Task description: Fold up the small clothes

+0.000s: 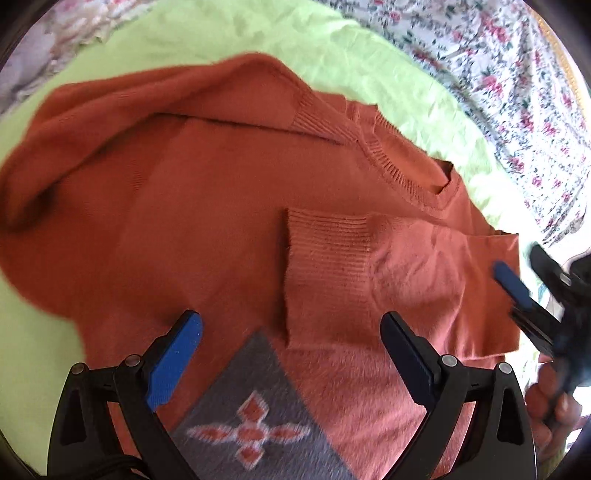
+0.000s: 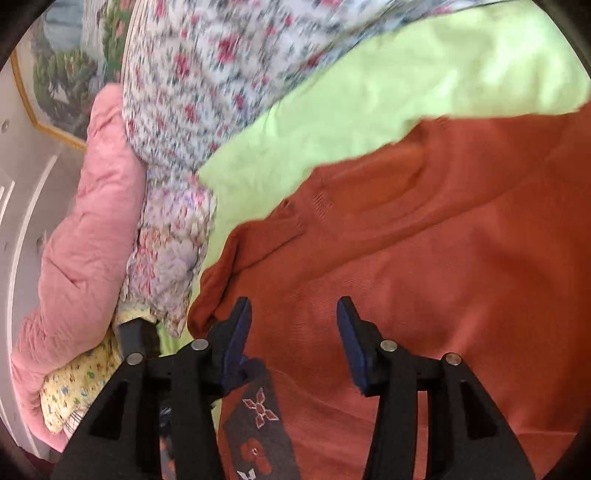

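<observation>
A rust-orange knit sweater [image 1: 207, 206] lies on a lime-green sheet [image 1: 258, 33]. One sleeve, with its ribbed cuff [image 1: 325, 254], is folded across the chest. The other sleeve [image 1: 110, 110] lies bunched at the far left. A grey patch with a cross motif [image 1: 255, 432] shows on the front. My left gripper [image 1: 291, 354] is open just above the sweater's chest and holds nothing. My right gripper [image 2: 293, 332] is open over the sweater's edge [image 2: 406, 277] and holds nothing. It also shows at the right of the left wrist view [image 1: 532, 273].
A floral bedspread [image 1: 498, 74] lies beyond the green sheet. In the right wrist view a pink quilt [image 2: 85, 236], a floral pillow [image 2: 173, 251] and a yellow patterned cloth [image 2: 77, 384] are piled at the left, before a white wall [image 2: 22, 206] with a framed picture [image 2: 62, 74].
</observation>
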